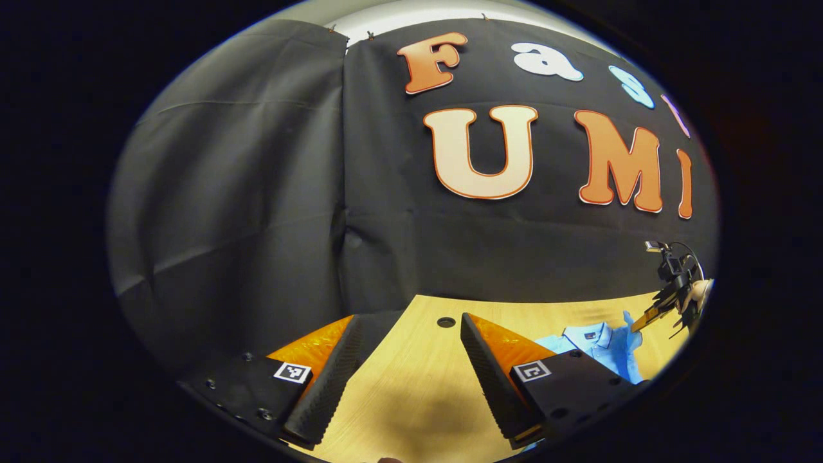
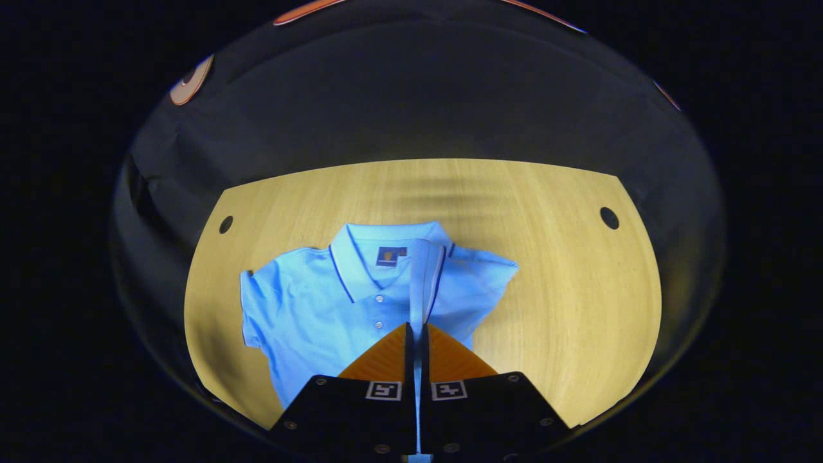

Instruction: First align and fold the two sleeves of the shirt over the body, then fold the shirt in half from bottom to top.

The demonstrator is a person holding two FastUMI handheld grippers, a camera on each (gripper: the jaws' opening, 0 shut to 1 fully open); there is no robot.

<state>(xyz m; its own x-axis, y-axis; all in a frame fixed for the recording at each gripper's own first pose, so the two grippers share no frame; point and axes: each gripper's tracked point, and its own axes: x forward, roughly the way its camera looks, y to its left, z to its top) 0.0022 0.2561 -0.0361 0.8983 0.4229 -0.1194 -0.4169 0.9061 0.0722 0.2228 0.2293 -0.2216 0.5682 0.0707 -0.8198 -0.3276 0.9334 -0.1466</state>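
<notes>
A light blue polo shirt (image 2: 321,308) lies flat on the wooden table (image 2: 566,289), collar toward the far wall. My right gripper (image 2: 416,329) is shut on a thin fold of the shirt's sleeve fabric (image 2: 421,283), which rises from the shirt into its fingers. The other sleeve (image 2: 252,302) lies spread out at the left. In the left gripper view, the shirt (image 1: 598,350) shows at the far right, with the right gripper (image 1: 645,319) and a hand above it. My left gripper (image 1: 409,317) hangs open over bare table, well to the side of the shirt.
Round cable holes sit in the tabletop, among them a left hole (image 2: 226,224), a right hole (image 2: 609,218) and a hole (image 1: 445,321) ahead of the left gripper. The black cloth wall stands close behind the table's far edge.
</notes>
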